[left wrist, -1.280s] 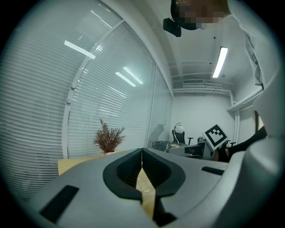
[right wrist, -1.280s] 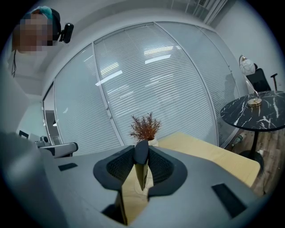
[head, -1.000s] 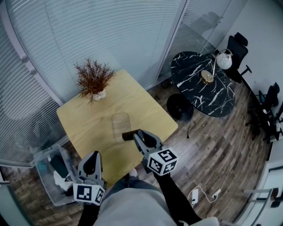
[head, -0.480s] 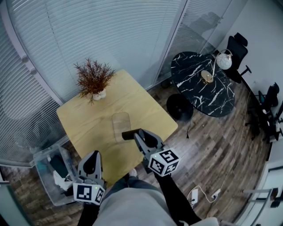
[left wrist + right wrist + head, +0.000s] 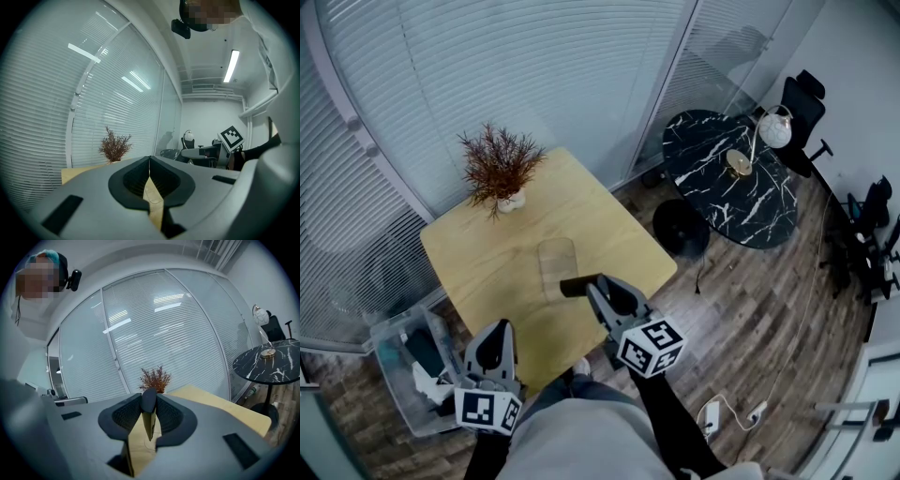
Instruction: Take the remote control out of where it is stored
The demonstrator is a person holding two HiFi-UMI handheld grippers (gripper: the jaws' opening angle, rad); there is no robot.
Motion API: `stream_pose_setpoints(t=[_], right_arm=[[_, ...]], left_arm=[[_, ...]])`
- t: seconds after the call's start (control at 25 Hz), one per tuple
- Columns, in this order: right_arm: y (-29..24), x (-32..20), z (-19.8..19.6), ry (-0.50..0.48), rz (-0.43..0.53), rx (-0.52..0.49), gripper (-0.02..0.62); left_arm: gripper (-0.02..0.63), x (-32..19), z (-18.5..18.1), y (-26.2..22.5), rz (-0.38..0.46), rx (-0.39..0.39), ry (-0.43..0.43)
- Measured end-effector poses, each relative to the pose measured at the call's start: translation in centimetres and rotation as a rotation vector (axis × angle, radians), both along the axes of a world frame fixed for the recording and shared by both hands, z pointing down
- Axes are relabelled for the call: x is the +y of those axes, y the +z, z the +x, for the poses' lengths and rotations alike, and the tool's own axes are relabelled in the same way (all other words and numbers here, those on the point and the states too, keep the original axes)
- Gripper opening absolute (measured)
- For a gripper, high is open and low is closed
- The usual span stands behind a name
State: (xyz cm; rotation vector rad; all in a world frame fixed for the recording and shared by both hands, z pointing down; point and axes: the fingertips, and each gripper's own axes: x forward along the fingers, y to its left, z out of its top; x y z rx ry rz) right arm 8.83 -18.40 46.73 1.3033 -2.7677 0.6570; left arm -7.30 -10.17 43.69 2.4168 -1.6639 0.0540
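My right gripper [image 5: 592,289] hangs over the near part of the wooden table [image 5: 478,267], shut on a black remote control [image 5: 572,287] that sticks out to the left of its tips. In the right gripper view the remote [image 5: 149,404] stands edge-on between the pads [image 5: 129,416]. Just beyond it a clear flat case [image 5: 556,262] lies on the table. My left gripper [image 5: 492,341] stays low at the table's near left edge. In the left gripper view its jaws [image 5: 150,161] meet at the tip with nothing between them.
A dried plant in a small white pot [image 5: 501,171] stands at the table's far corner. A clear plastic bin [image 5: 405,366] sits on the floor at left. A round black marble table [image 5: 737,178] and office chairs [image 5: 802,103] stand at right. Glass walls with blinds close the far side.
My right gripper has drifted very slightly toward the lower right with the remote still in it. The left gripper has not moved.
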Motion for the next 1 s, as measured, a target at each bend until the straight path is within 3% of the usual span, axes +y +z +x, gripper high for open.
stream_pose_setpoints(t=[1.0], right_arm=[[-2.0,0.4,0.2,-0.002,0.043,-0.02,0.098]], left_arm=[[0.008,0.0,0.1,-0.4,0.009,-0.009,0.006]])
